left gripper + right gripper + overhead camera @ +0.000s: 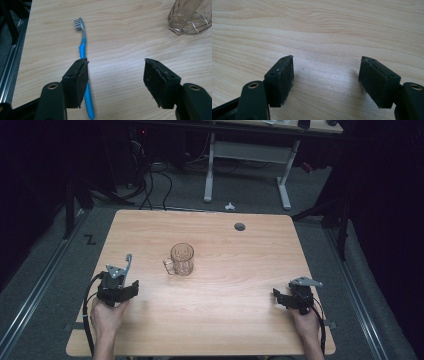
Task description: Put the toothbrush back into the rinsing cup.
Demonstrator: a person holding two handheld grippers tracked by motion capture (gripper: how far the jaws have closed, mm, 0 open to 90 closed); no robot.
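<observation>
- Your left gripper (131,287) sat near the worktop's (240,270) left edge, jaws released and wide apart, holding nothing.
- The blue toothbrush (83,47) lay flat on the wood in the left gripper view, its handle running under that gripper's left-hand pad (81,82) rather than between the two pads, bristle head pointing away from you.
- Your right gripper (278,298) rested near the right edge, well apart from everything; in the right gripper view (325,82) its jaws stood open over bare wood.
- The clear glass mug (181,259) stood upright towards the middle of the worktop, apart from both grippers, handle on its left side.
- Risk: had you clenched from that position, I judge the pads would have met on air, or the left-hand pad would have pressed the handle and skidded it towards the left edge.
- Risk: the handle is thin and lay flat, so a shallow pinch could have let it roll or twist out.
- Risk: carrying it to the mug too fast could have knocked the rim and tipped the glass.
</observation>
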